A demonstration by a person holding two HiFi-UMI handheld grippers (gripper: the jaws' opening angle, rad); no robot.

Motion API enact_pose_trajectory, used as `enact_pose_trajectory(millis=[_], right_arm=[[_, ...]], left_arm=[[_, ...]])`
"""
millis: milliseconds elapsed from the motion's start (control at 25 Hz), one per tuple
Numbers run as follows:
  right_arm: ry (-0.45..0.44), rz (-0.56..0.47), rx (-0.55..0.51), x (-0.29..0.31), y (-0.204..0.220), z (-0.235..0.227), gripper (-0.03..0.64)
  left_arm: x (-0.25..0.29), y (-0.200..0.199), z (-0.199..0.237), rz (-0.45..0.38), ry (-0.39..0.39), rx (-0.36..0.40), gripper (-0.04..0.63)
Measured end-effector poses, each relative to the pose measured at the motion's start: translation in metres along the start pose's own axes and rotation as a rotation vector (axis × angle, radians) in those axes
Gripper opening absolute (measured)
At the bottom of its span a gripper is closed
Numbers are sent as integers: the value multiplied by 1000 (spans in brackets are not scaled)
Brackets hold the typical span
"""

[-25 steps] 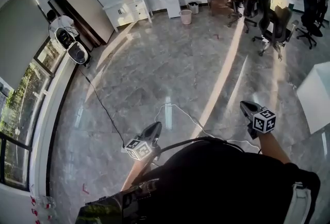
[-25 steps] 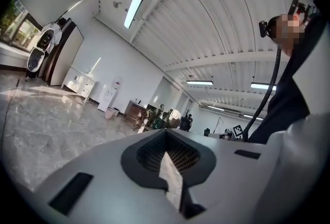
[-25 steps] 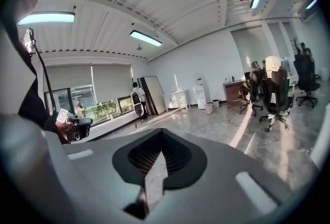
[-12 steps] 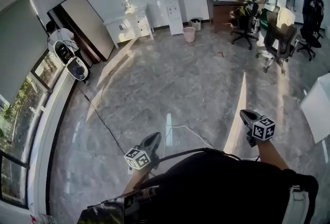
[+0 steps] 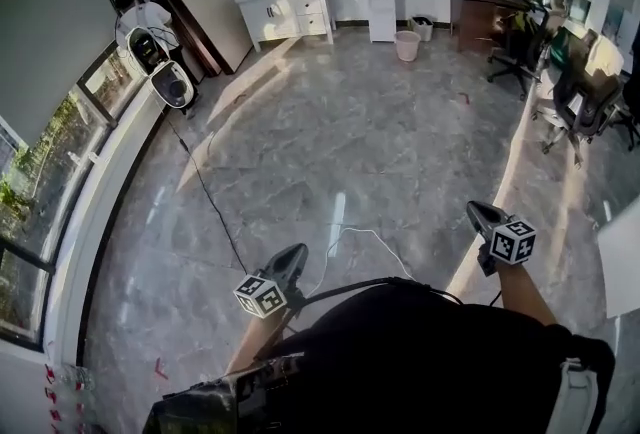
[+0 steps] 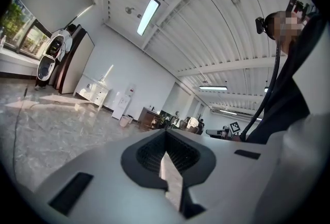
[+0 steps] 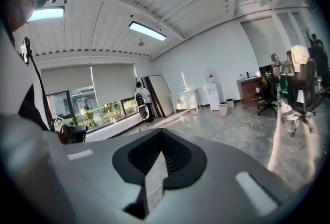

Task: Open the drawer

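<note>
We are seeing the white drawer cabinet [image 5: 288,10] standing upright against the far wall at 12 o'clock, its drawers looking shut.

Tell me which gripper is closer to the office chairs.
Right. The right gripper is on the same side as the office chairs, with bare floor between; the left gripper is farther, on the person's other side.
</note>
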State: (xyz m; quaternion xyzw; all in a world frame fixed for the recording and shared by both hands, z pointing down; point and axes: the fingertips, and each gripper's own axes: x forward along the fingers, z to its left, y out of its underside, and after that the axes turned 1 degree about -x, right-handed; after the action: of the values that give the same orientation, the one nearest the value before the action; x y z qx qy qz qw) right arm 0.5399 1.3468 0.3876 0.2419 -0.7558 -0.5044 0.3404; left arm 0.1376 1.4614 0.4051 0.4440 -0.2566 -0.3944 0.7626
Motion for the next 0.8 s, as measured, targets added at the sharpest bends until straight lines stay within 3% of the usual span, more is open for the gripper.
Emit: enact_pose_trajectory(millis=[200,440,640,800], right_arm=[[-97,23,-26,58,-23,-32,2],[-141,21,-69,94,-68,-106,2],[-163,6,-97,109,-96,-159,2],[-152,21,-63,120,-93,-204,2]], left_arm=[[33,-16,20,-46,-86,11,0],[109,-34,17,-89,-125,25,0],[174,-41,8,-85,-127,27,0],[228,-39,3,-53,-107,38,0]])
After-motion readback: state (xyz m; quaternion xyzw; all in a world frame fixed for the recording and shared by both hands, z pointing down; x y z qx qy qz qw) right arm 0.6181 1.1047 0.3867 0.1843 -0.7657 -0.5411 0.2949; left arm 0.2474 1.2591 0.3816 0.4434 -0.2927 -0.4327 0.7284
